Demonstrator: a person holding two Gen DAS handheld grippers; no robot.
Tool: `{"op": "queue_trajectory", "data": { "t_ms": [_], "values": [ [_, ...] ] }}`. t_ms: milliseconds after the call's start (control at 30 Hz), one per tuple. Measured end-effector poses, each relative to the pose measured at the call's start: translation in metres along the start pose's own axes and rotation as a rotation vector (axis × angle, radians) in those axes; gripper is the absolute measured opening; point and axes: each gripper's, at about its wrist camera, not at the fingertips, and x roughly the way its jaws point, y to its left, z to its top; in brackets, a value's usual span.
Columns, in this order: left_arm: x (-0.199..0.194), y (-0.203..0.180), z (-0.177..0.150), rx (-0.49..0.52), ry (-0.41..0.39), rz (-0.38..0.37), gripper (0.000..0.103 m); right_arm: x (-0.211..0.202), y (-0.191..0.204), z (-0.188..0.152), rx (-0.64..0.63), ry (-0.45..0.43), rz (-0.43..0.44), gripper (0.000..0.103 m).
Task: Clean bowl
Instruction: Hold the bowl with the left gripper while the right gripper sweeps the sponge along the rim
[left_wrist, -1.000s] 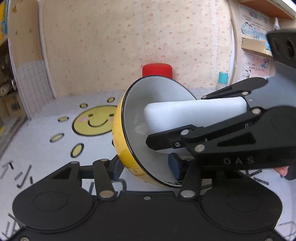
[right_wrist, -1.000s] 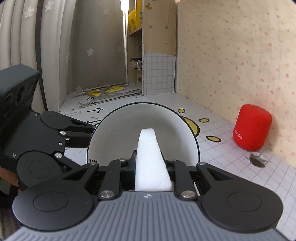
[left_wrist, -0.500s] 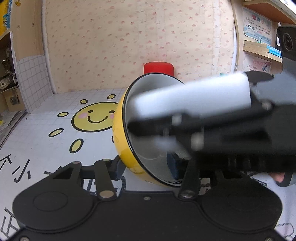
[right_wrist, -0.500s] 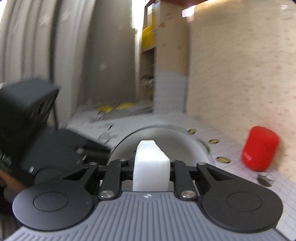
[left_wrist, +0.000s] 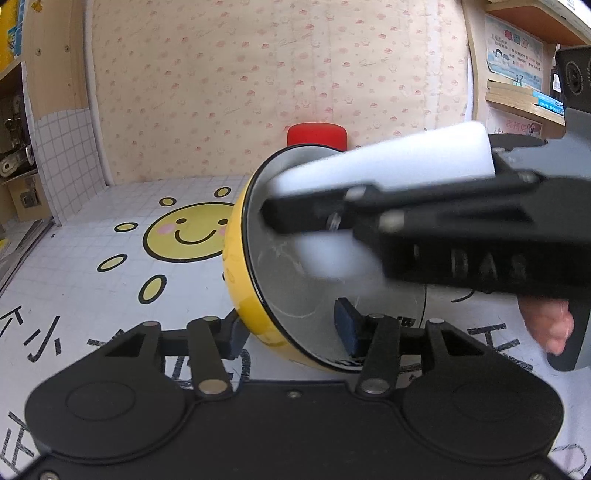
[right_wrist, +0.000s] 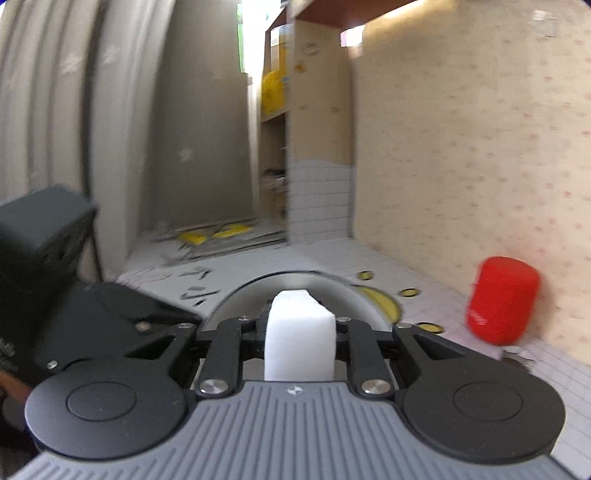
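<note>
Your left tool (left_wrist: 291, 332) is clamped on the yellow bowl (left_wrist: 240, 288), one finger outside the wall, the other inside at the low rim. The bowl is tipped on edge above the table (left_wrist: 74, 280), its mouth facing right toward your right tool (right_wrist: 300, 334). That one is clamped on the white sponge (right_wrist: 300, 332). The sponge's long axis runs along the tool's fingers, tip pointing into the bowl near the upper rim; contact is blurred, can't tell. The red cylinder (right_wrist: 502, 301) stands well apart by the back wall (left_wrist: 277, 81). There's open table left of the bowl over the sun print (left_wrist: 188, 236).
</note>
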Motion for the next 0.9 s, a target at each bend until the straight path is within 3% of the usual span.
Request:
{"op": "queue_trajectory", "data": {
  "t_ms": [133,600,667,733,900],
  "values": [
    [-0.0002,-0.0001,-0.0007,-0.001,0.002,0.000,0.051,0.0083,0.0016,-0.0021,-0.009,0.062,0.013,0.021],
    [-0.0070,-0.0043,-0.0016,0.097,-0.017,0.070,0.062,0.0043,0.0008,-0.0048,0.024,0.100,0.025,0.021],
    [-0.0065,-0.0024,-0.0015,0.089,-0.013,0.057,0.061,0.0040,0.0013,-0.0046,0.021,0.105,0.028,0.021],
    [-0.0053,0.0016,-0.0013,0.059,0.002,0.029,0.051,0.0045,0.0028,-0.0038,0.013,0.106,0.027,0.021],
    [-0.0063,0.0036,-0.0029,0.035,0.007,0.017,0.049,0.0011,0.0063,-0.0012,-0.011,0.064,-0.005,0.021]
  ]
}}
